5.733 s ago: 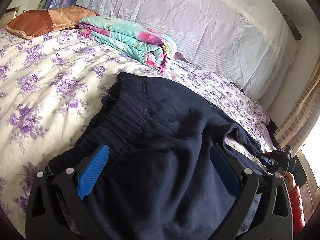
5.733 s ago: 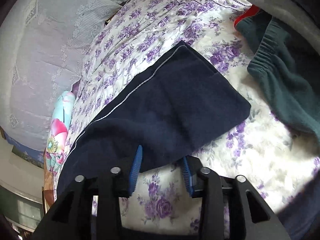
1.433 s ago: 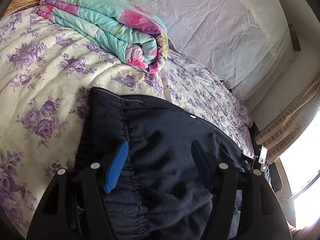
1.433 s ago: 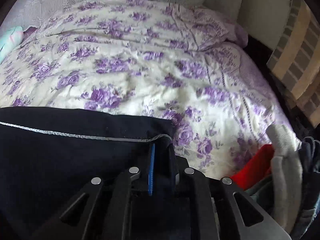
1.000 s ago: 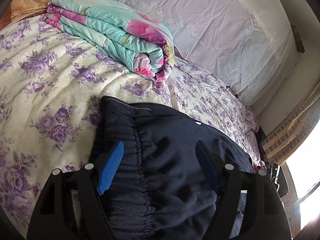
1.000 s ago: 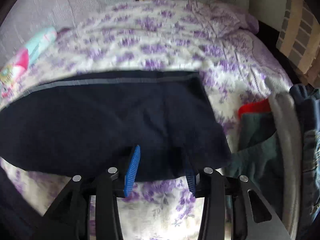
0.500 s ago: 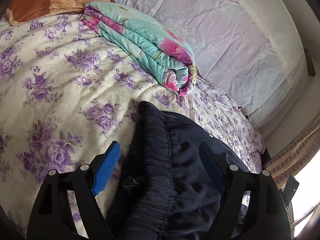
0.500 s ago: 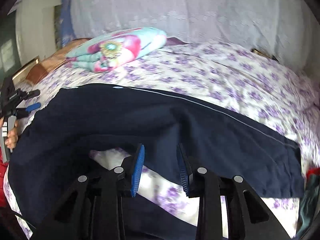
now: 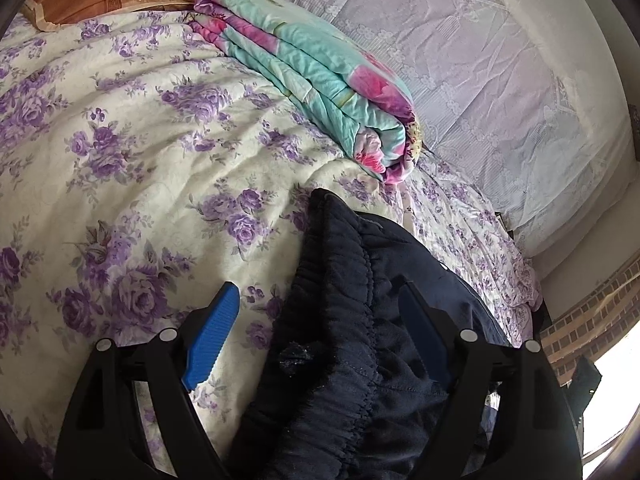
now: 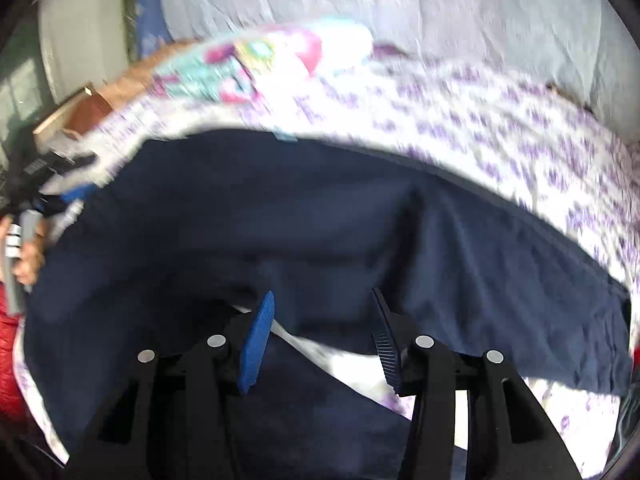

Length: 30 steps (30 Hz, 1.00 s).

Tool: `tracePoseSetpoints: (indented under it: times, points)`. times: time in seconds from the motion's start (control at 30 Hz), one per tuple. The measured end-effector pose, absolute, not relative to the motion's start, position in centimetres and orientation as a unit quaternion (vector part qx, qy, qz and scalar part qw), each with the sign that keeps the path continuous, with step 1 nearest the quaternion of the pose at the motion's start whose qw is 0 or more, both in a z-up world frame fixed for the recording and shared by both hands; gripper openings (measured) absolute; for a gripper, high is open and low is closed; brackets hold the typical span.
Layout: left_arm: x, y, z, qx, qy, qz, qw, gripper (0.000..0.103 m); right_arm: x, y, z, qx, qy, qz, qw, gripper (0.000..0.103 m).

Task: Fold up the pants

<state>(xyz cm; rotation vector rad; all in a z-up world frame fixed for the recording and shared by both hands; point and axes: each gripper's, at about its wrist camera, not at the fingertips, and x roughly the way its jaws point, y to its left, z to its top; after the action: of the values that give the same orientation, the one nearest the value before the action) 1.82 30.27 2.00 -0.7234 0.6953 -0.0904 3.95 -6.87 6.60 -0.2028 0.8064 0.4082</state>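
Left wrist view: floral bedspread (image 9: 132, 160), folded quilt (image 9: 320, 80), navy pants (image 9: 360, 360); both grippers' jaws wide.

The right wrist view is motion-blurred: the folded turquoise-and-pink floral quilt (image 10: 256, 64) and the purple-flowered cream bedspread (image 10: 500, 120) smear into streaks. In the left wrist view, the dark navy elastic-waist pants (image 9: 360, 320) run off the bottom edge.
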Motion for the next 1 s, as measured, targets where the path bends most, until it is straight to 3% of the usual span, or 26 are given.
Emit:
tracePoseSetpoints:
  times: [0.07,0.13,0.23,0.37,0.47,0.63,0.83,1.0]
  points:
    - [1.8,30.4,1.9,-0.349,0.334,-0.042,0.874,0.079,3.6,-5.3,7.7,-0.090,0.362,0.206,0.905,0.069]
    - [1.7,30.5,1.8,-0.353,0.333,-0.041,0.873,0.079,4.3,-3.1,6.8,-0.103,0.372,0.222,0.895,0.070]
    - [1.7,30.6,1.7,-0.357,0.332,-0.042,0.872,0.079,6.2,-0.8,1.6,-0.148,0.451,0.210,0.855,0.073]
    - [1.5,30.2,2.2,-0.342,0.329,-0.038,0.879,0.079,5.2,-2.3,2.5,-0.096,0.424,0.204,0.877,0.075]
    - [0.9,29.2,3.4,-0.310,0.313,-0.036,0.897,0.088,2.2,-2.4,4.5,-0.098,0.364,0.212,0.902,0.081]
    - [-0.1,27.1,5.2,-0.245,0.284,-0.035,0.926,0.091,2.0,-1.1,-0.3,-0.152,0.440,0.216,0.858,0.091]
    - [-2.7,24.7,6.8,-0.175,0.240,0.007,0.955,0.093,-0.4,-4.1,3.8,-0.108,0.366,0.205,0.901,0.091]
    - [-5.8,22.0,7.4,-0.216,0.210,-0.053,0.952,0.095,-3.0,-8.0,4.1,-0.082,0.366,0.189,0.907,0.091]
